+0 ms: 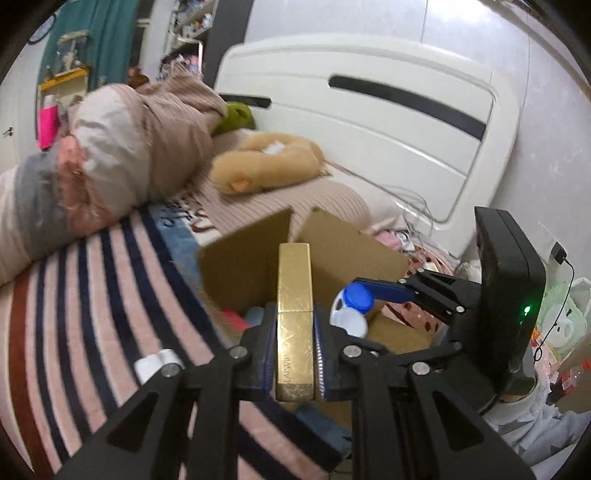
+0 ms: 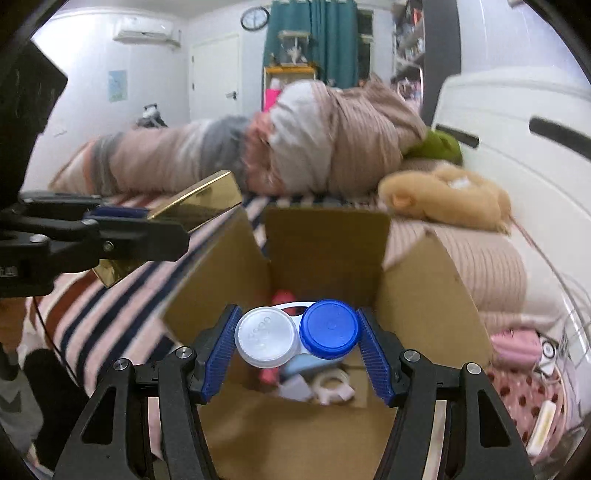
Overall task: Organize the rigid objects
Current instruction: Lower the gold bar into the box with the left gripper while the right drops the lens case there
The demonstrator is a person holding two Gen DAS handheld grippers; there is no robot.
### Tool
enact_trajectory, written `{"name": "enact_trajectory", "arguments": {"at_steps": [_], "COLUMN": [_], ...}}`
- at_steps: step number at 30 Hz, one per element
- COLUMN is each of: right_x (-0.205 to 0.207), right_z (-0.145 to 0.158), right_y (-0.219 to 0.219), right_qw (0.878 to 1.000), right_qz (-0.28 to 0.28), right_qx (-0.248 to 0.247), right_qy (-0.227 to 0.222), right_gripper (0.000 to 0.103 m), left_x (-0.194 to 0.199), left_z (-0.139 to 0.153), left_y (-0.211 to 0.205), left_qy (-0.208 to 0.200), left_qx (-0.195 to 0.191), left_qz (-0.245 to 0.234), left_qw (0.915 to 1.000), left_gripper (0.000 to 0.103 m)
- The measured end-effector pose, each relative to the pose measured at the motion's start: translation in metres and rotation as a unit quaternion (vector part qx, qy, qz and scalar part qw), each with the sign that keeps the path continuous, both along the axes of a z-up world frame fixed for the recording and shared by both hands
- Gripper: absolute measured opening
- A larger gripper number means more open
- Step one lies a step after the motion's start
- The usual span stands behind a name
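Room: bedroom, bed with striped blanket (image 1: 92,295) and white headboard (image 1: 369,122); teal curtain (image 2: 314,37) and wall clock (image 2: 255,17) at back.
Cardboard box: open cardboard box (image 2: 325,236) sits on bed near its edge, flaps up; seen from both wrist views.
Gold box: long gold box (image 1: 294,321), "LAISVIP" print on its end, pinched on both long sides by left gripper (image 1: 295,354); held over the near-left flap of cardboard box. From right wrist view gold box (image 2: 192,206) sticks out tilted, up-left of the carton.
Left gripper: blue pads pressed flat against gold box, jaws clamped on it.
Contact lens case: white-and-blue contact lens case (image 2: 297,332), one white cap, one blue cap, sits between right gripper (image 2: 297,343) pads, above box opening.
Right gripper: jaws fairly wide, pads (image 2: 219,350) touching both ends of lens case, gripping it.
Box contents: small pink, blue, white items (image 2: 310,380) on box floor, blurred, cannot tell what.
Around: tan plush toy (image 1: 266,162) by headboard, rolled bedding (image 2: 295,140) behind, green cloth (image 2: 439,146) beside it.
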State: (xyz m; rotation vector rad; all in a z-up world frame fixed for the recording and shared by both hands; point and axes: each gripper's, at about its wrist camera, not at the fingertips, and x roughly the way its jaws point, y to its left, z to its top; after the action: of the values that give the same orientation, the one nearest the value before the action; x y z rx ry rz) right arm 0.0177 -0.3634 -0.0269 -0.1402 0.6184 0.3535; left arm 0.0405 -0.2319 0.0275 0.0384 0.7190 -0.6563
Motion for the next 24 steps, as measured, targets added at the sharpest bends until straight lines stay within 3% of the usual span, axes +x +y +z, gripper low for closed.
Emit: {"name": "enact_trajectory", "arguments": {"at_steps": [12, 15, 24], "right_x": [0.010, 0.010, 0.012], "right_z": [-0.024, -0.027, -0.034], "right_y": [-0.024, -0.023, -0.021], "right_qw": [0.999, 0.999, 0.999], "right_qz": [0.021, 0.027, 0.030], "right_qx": [0.019, 0.024, 0.016], "right_qy": [0.015, 0.017, 0.030], "right_gripper": [0.067, 0.067, 0.068], "left_x": [0.017, 0.017, 0.018], "left_z": [-0.030, -0.032, -0.030], "left_y": [-0.046, -0.050, -0.046], "left_qy": [0.046, 0.037, 0.040], "left_qx": [0.052, 0.068, 0.061], "left_qz": [-0.023, -0.024, -0.024], "left_qw": [0.9974, 0.9967, 0.9971], "left_gripper": [0.015, 0.015, 0.015]}}
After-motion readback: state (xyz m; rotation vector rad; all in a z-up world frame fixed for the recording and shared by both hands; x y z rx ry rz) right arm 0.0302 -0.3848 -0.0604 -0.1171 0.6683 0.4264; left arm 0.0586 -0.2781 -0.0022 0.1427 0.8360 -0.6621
